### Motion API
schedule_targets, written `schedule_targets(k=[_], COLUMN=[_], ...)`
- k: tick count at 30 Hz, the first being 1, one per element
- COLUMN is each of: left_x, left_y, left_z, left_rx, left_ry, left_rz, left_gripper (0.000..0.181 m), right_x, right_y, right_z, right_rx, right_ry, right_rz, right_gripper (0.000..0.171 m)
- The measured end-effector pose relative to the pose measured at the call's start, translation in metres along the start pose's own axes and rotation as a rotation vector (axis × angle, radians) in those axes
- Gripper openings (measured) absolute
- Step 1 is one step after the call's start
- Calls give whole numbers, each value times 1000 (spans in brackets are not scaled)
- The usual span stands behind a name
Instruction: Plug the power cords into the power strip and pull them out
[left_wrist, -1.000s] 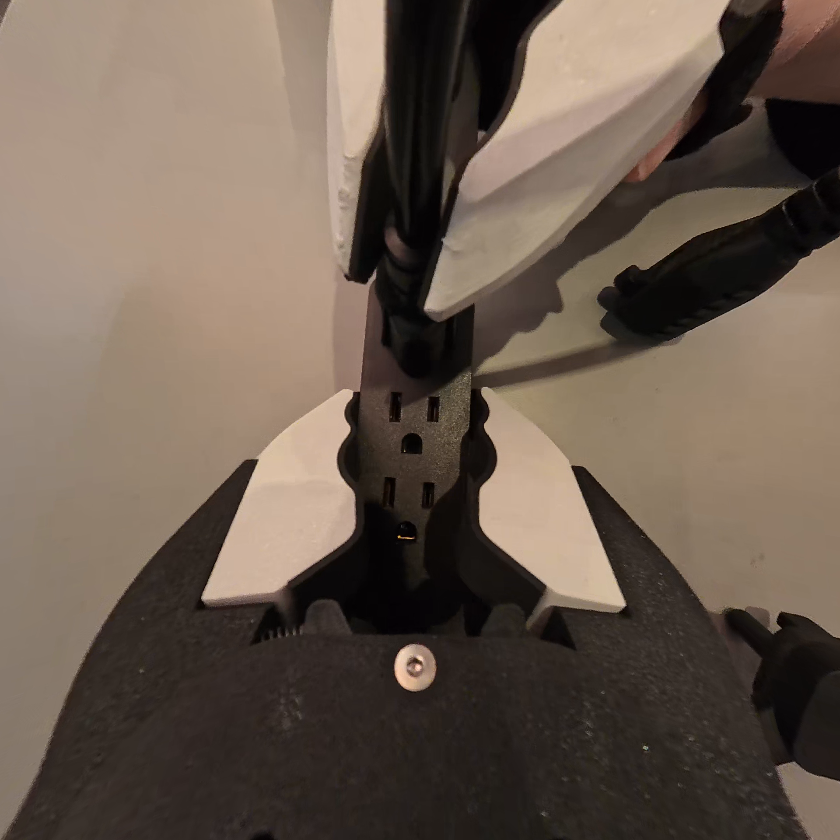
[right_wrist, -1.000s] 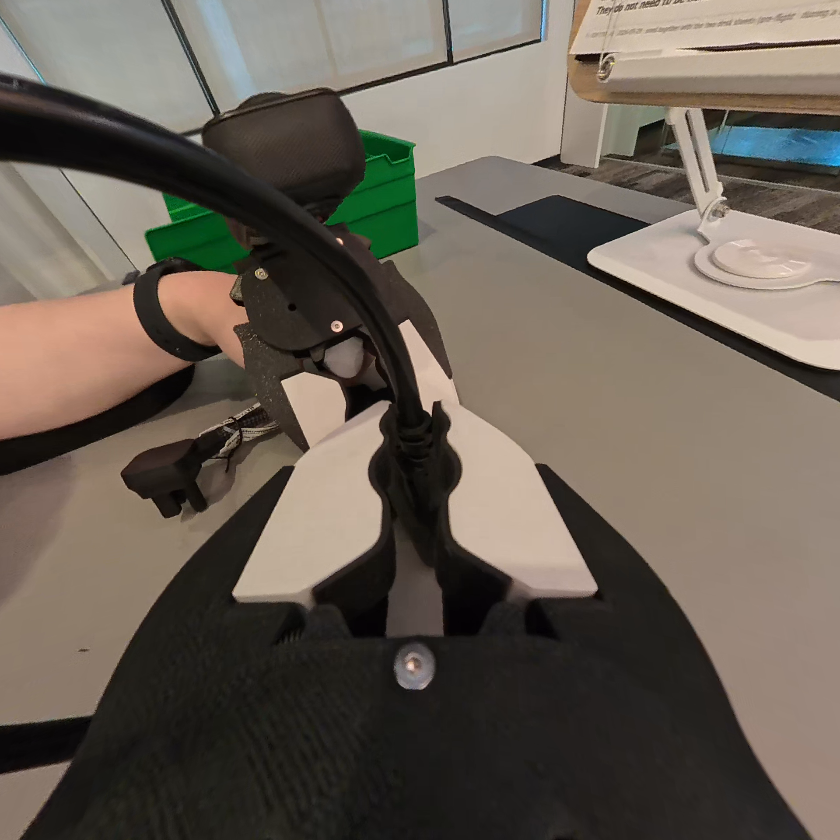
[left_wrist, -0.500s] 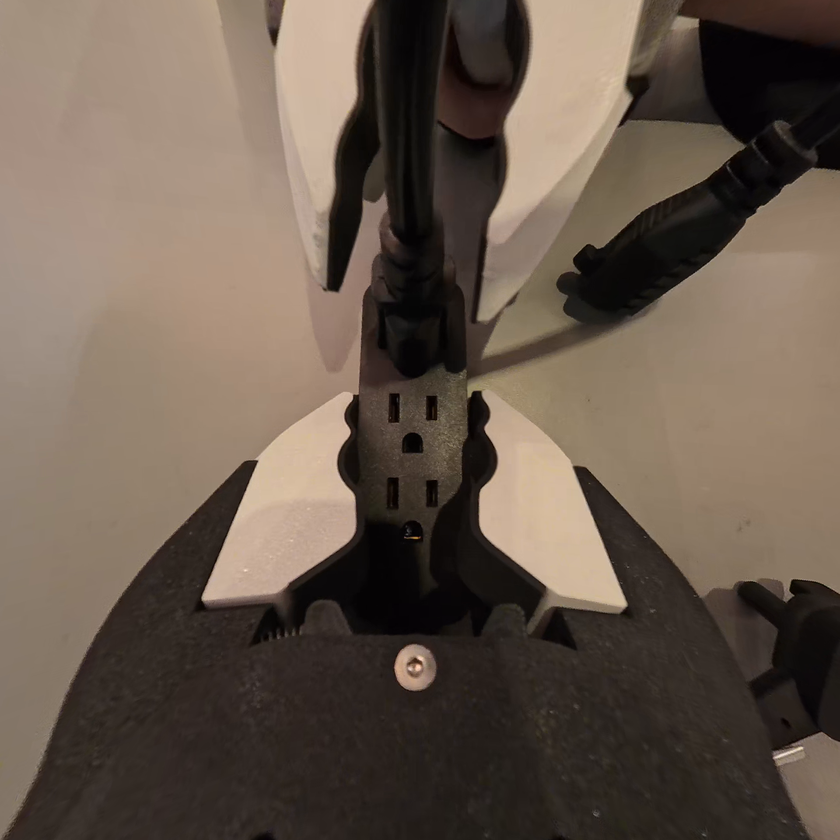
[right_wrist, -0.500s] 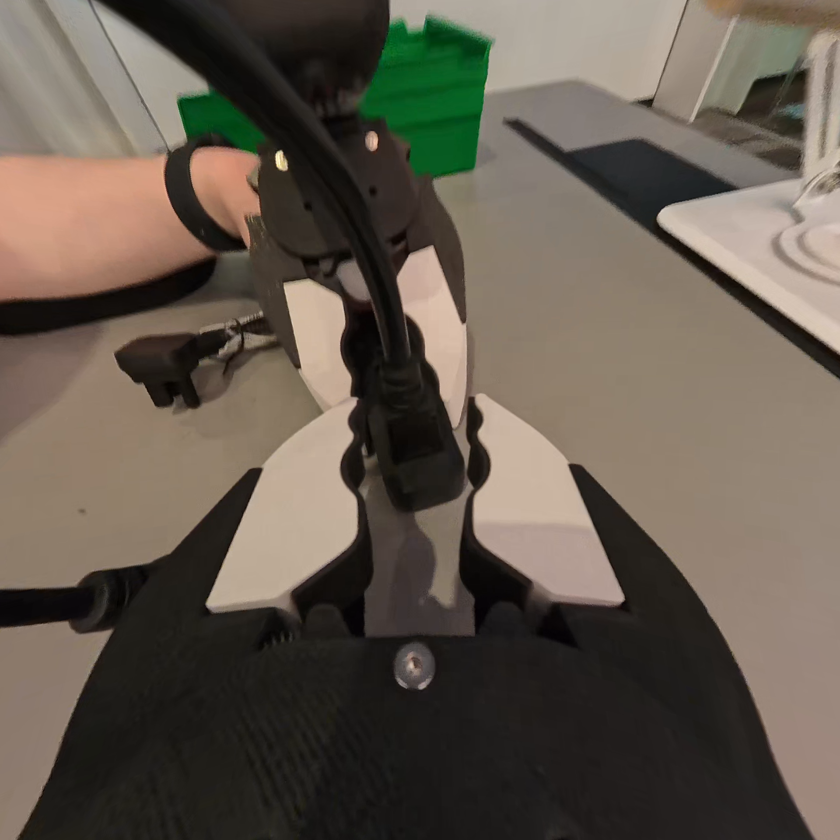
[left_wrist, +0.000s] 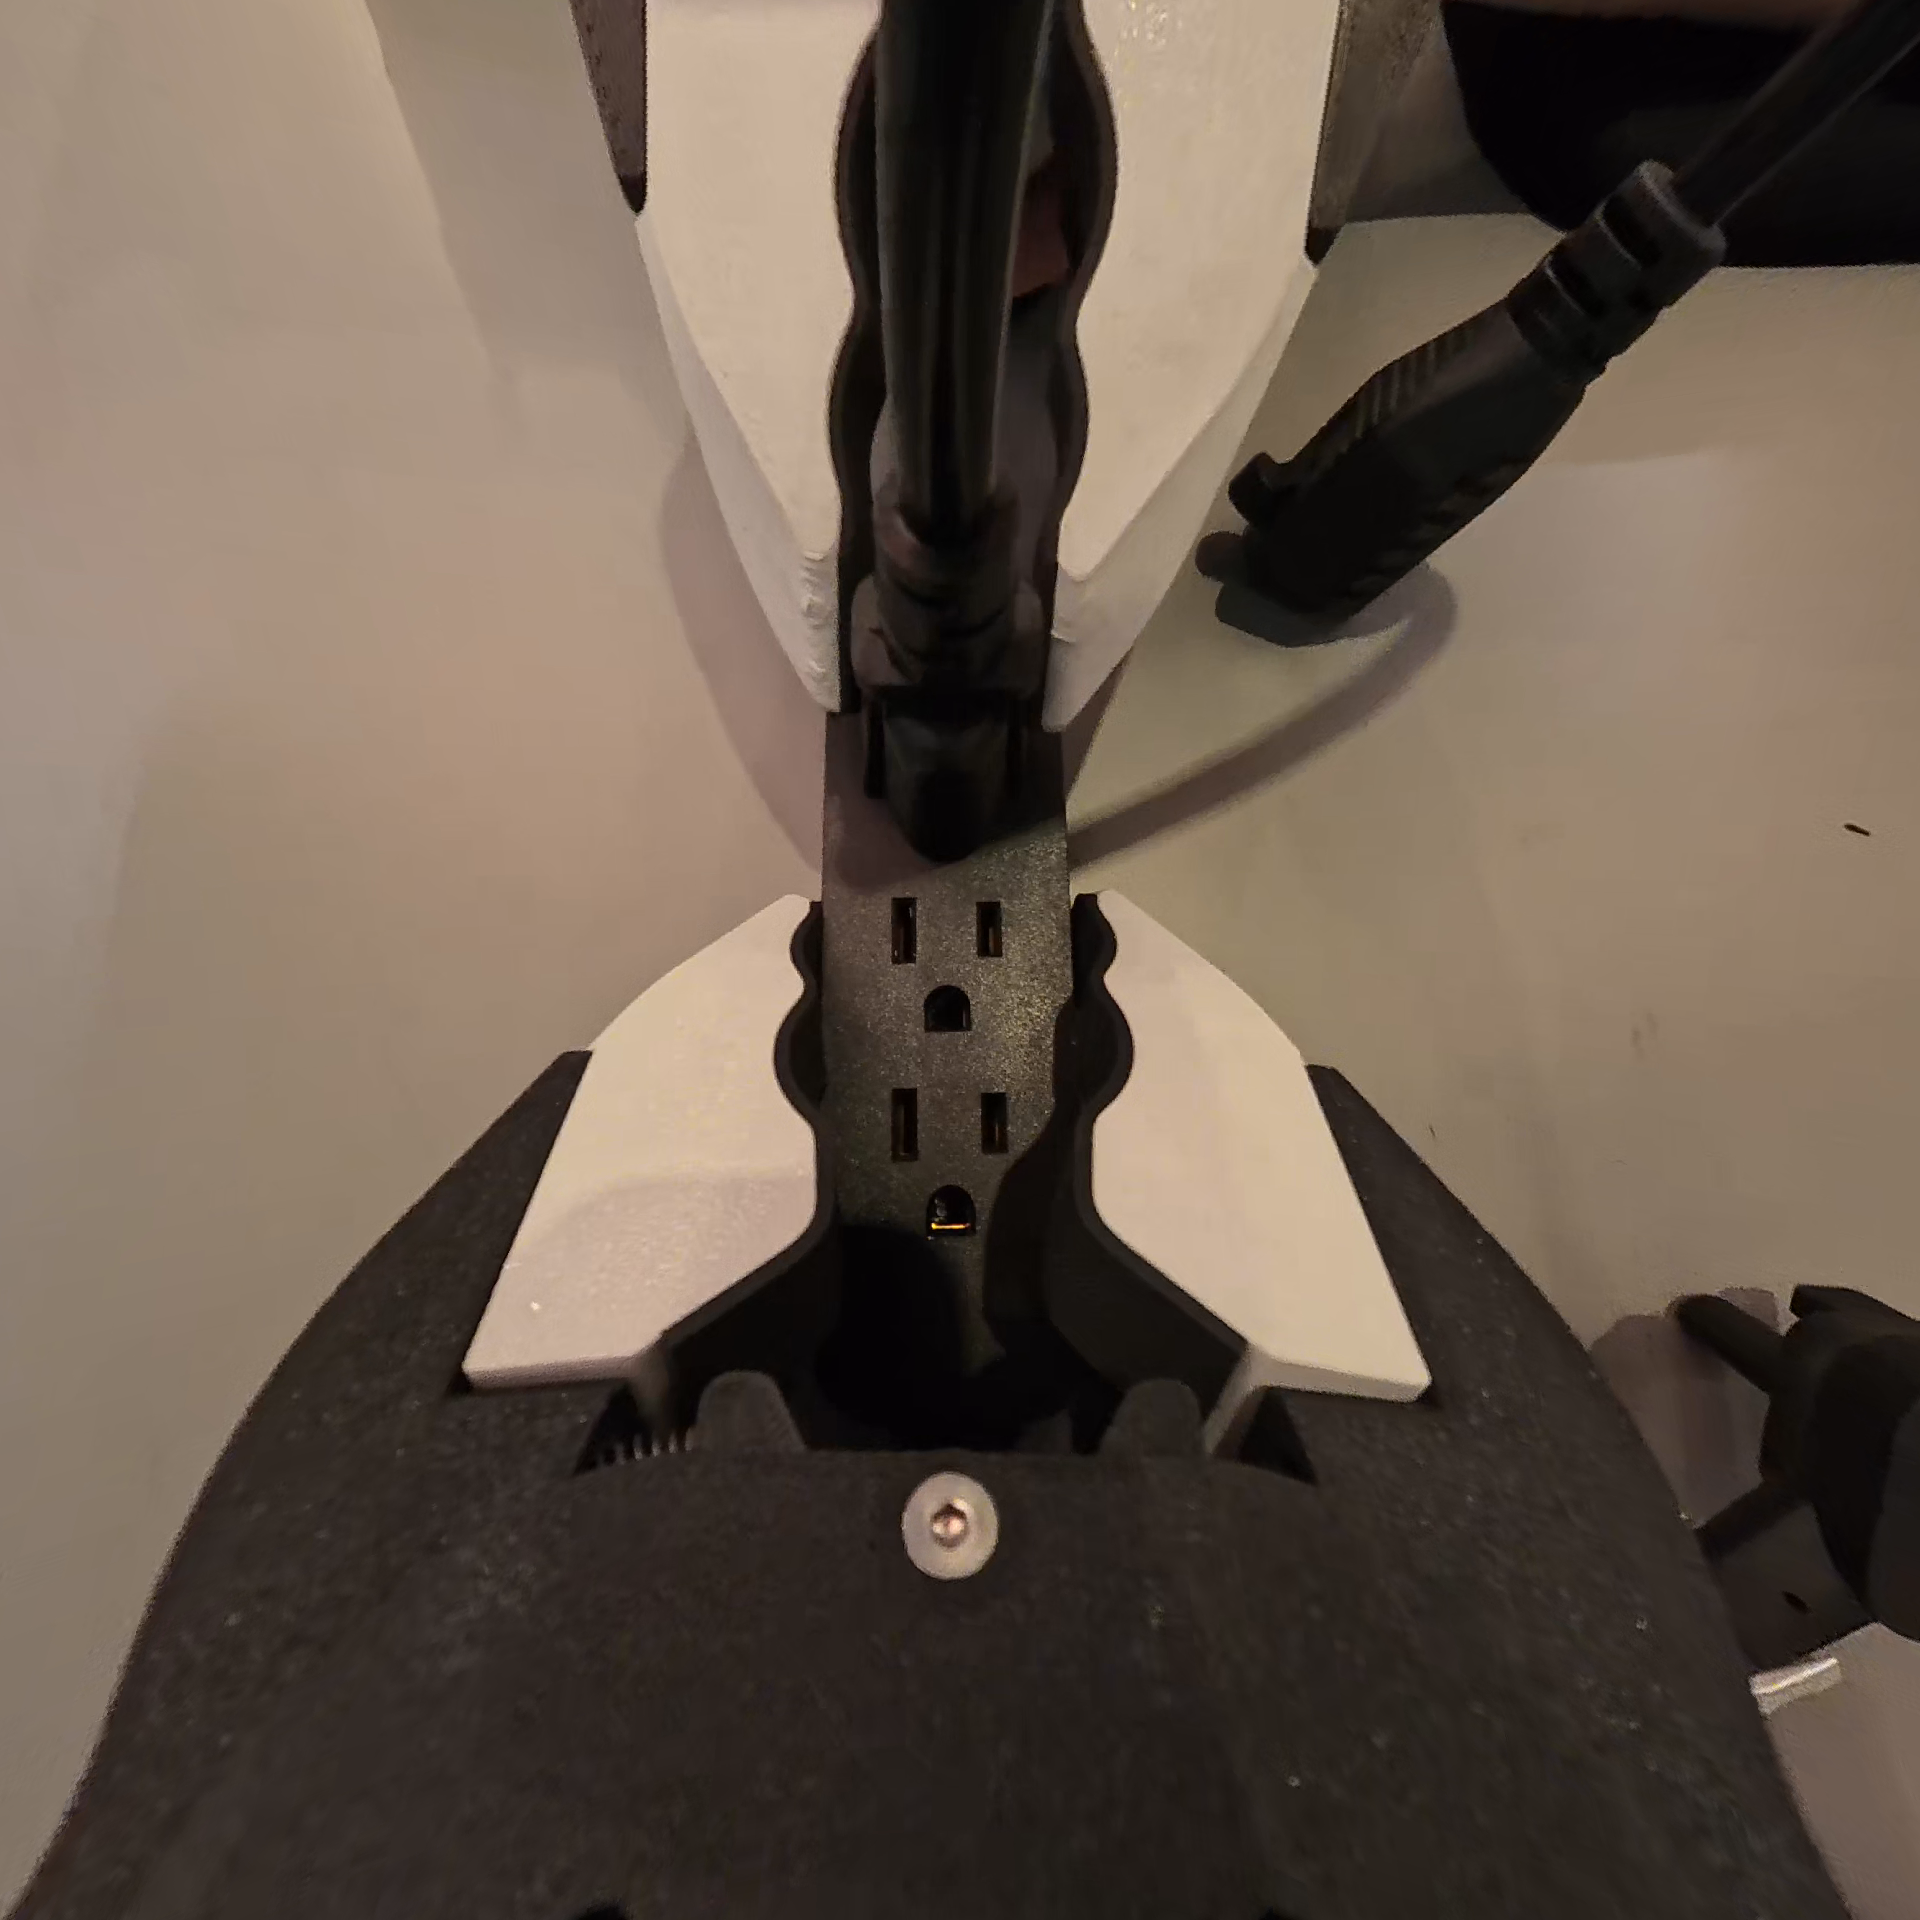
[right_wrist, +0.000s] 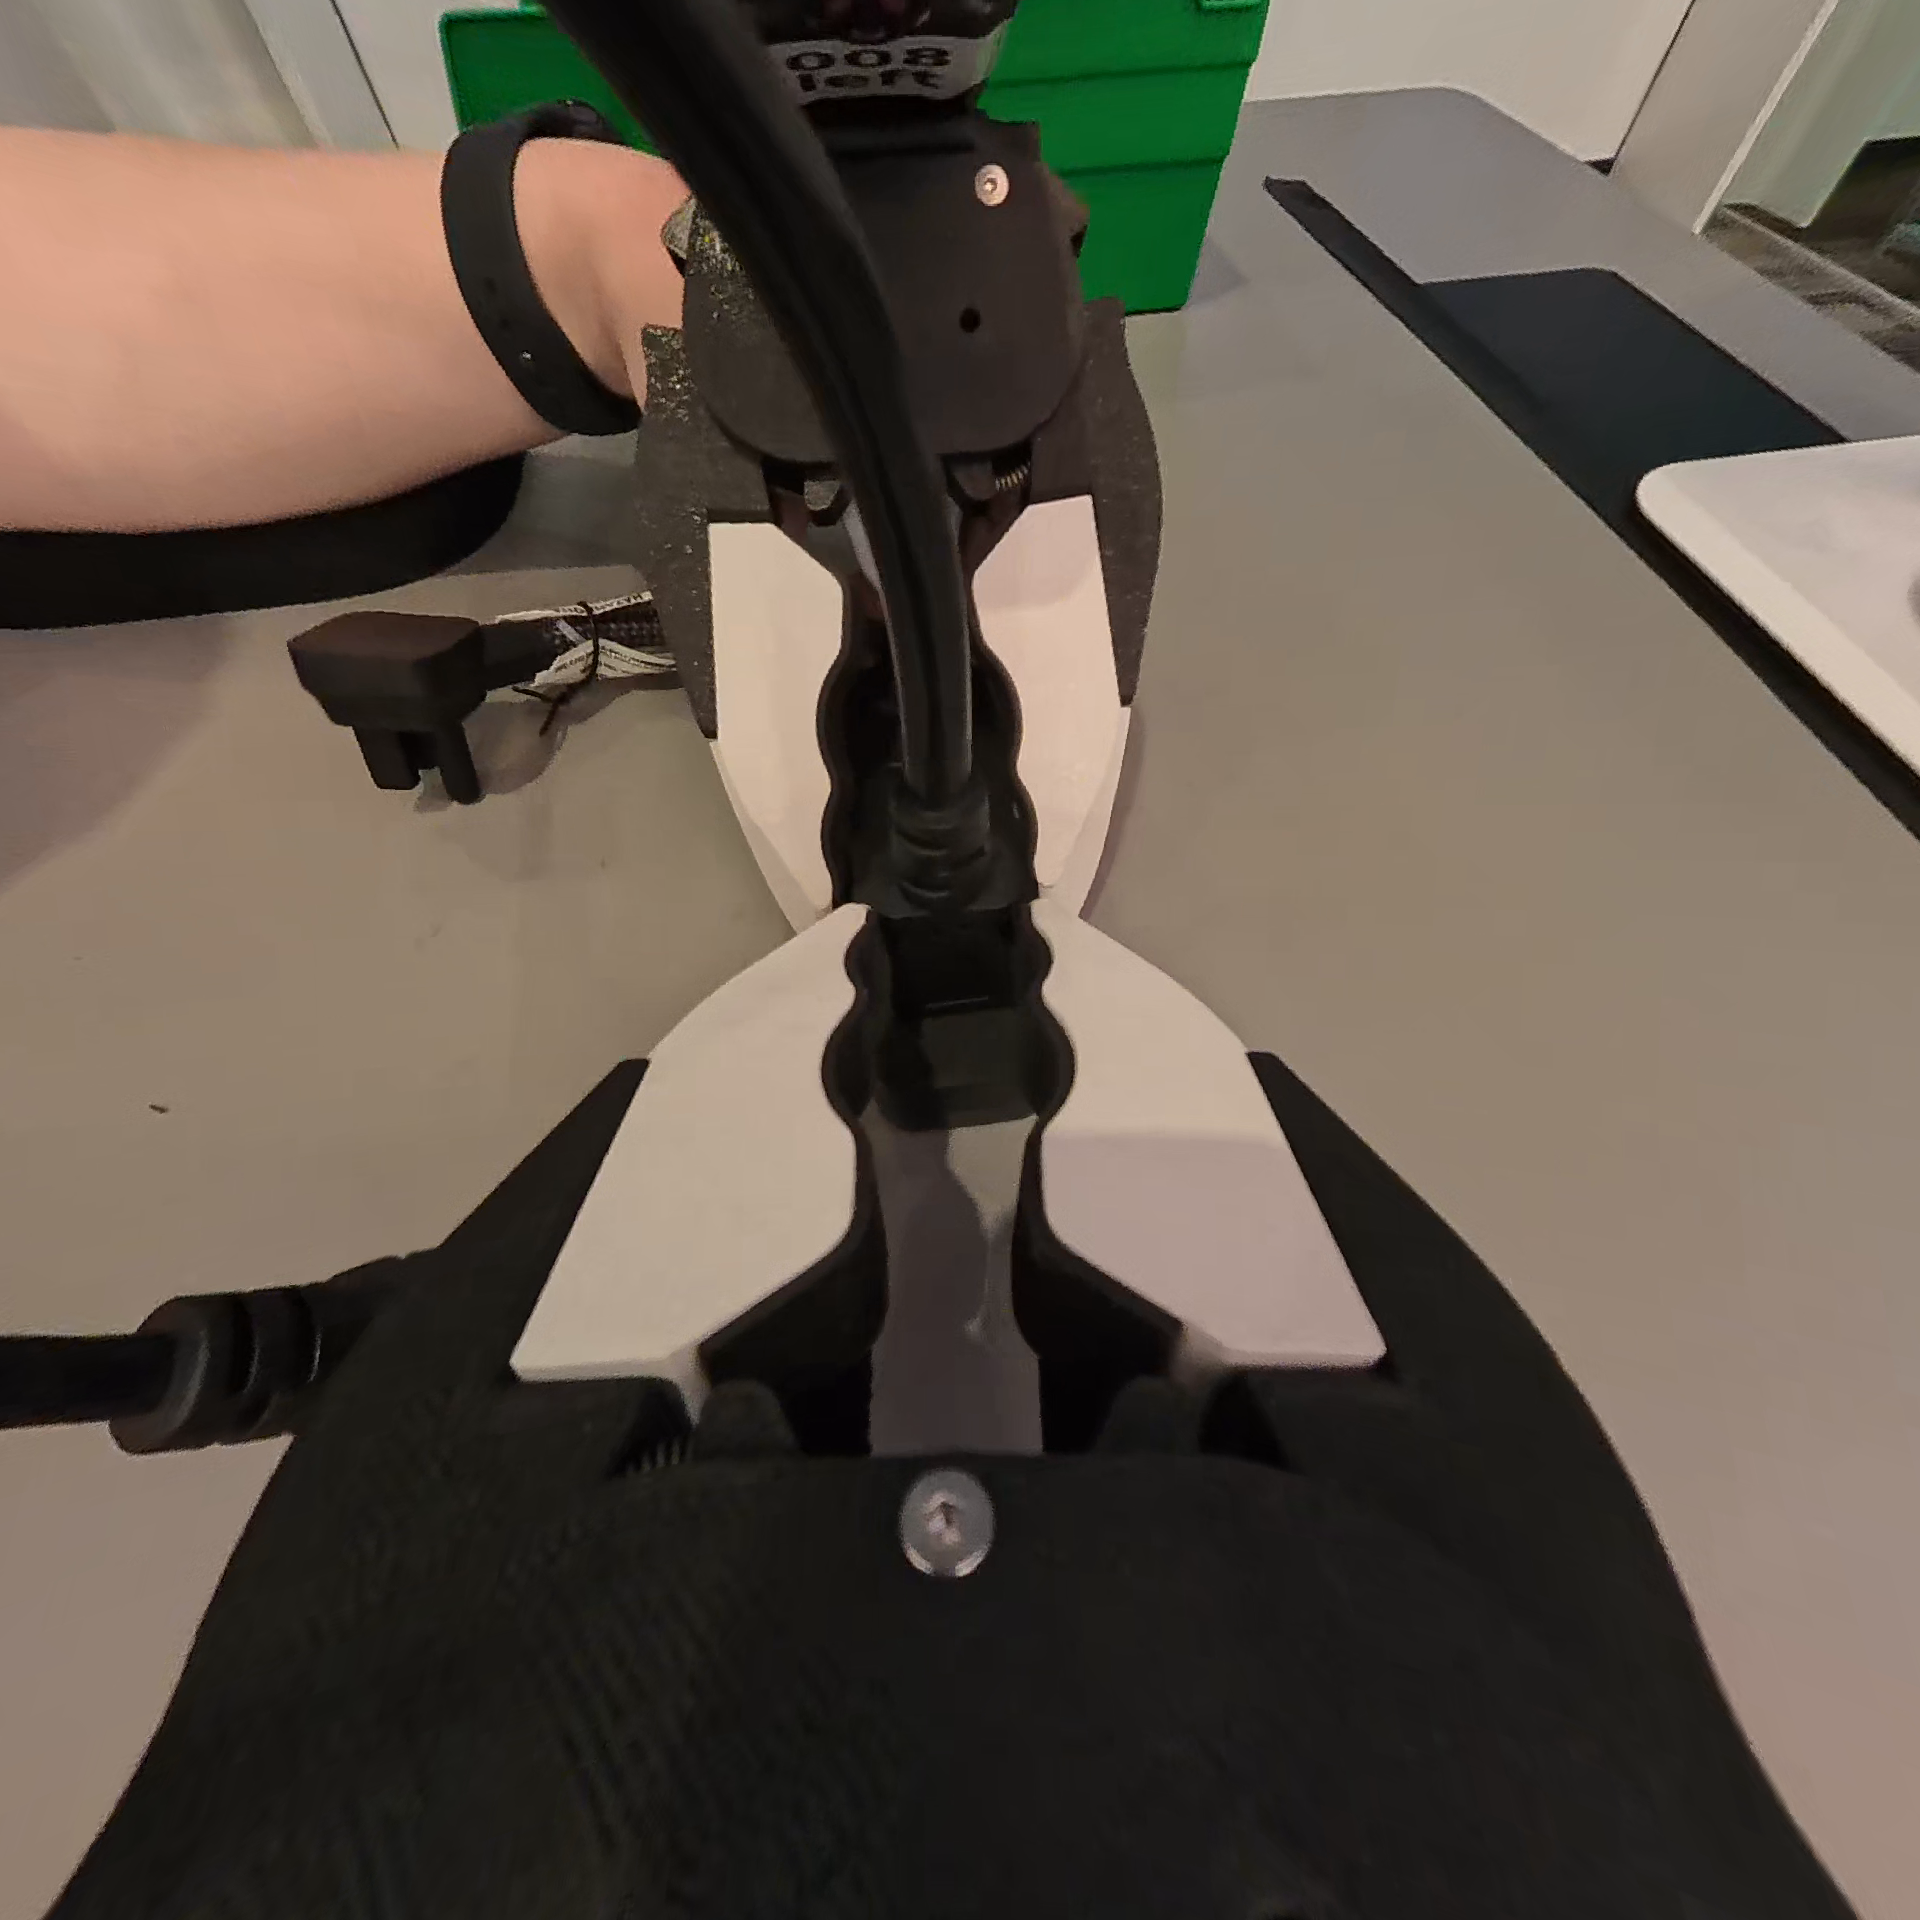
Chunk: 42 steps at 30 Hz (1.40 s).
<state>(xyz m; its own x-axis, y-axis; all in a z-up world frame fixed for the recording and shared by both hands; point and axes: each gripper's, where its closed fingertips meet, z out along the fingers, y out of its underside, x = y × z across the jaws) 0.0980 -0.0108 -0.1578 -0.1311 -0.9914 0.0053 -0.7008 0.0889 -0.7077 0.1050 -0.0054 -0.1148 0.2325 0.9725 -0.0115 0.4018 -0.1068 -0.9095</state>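
Observation:
My left gripper (left_wrist: 945, 904) is shut on a black power strip (left_wrist: 945, 1049) and holds it on the grey table. Two empty outlets show between its fingers. Past them a black plug (left_wrist: 940, 769) sits in the strip, its cord rising up. My right gripper (right_wrist: 951, 920) faces the left one, and its white fingers (left_wrist: 748, 416) close in on the plug (right_wrist: 951, 1039) from both sides. The left gripper's white fingers (right_wrist: 769, 675) show just behind the plug in the right wrist view.
A loose black plug (left_wrist: 1455, 488) lies right of the strip and shows in the right wrist view (right_wrist: 208, 1361). A second, three-pin plug (right_wrist: 384, 675) lies by a person's arm (right_wrist: 260, 312). A green bin (right_wrist: 1122, 156) stands behind and a white stand base (right_wrist: 1818, 582) at right. Across from one pair of fingers to the other is roughly 4 cm.
My right gripper let go of the cord's strain relief, opened, moved down in line with the strip and closed around the plug body. The left gripper kept hold of the strip.

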Motion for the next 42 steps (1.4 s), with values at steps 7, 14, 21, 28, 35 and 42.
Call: schedule_targets(k=[7, 14, 21, 28, 35, 42], left_x=[3, 3, 2, 13, 26, 29], left_y=[1, -3, 2, 0, -14, -30], left_z=[-7, -9, -8, -17, -27, -29], left_rx=[19, 49, 24, 82, 187, 270], left_ry=[37, 44, 40, 153, 248, 269], left_rz=[-50, -39, -53, -79, -82, -103], left_gripper=[45, 47, 46, 46, 46, 47], right_x=[-1, 0, 1, -4, -13, -15], right_y=[-19, -30, -22, -33, -53, -63], right_z=[5, 7, 12, 16, 16, 13], right_rx=[120, 196, 140, 201, 328, 352], right_ry=[-9, -2, -59, -41, -95, -54], right_rz=[118, 166, 239, 228, 319, 269], right_gripper=[23, 23, 25, 23, 25, 24])
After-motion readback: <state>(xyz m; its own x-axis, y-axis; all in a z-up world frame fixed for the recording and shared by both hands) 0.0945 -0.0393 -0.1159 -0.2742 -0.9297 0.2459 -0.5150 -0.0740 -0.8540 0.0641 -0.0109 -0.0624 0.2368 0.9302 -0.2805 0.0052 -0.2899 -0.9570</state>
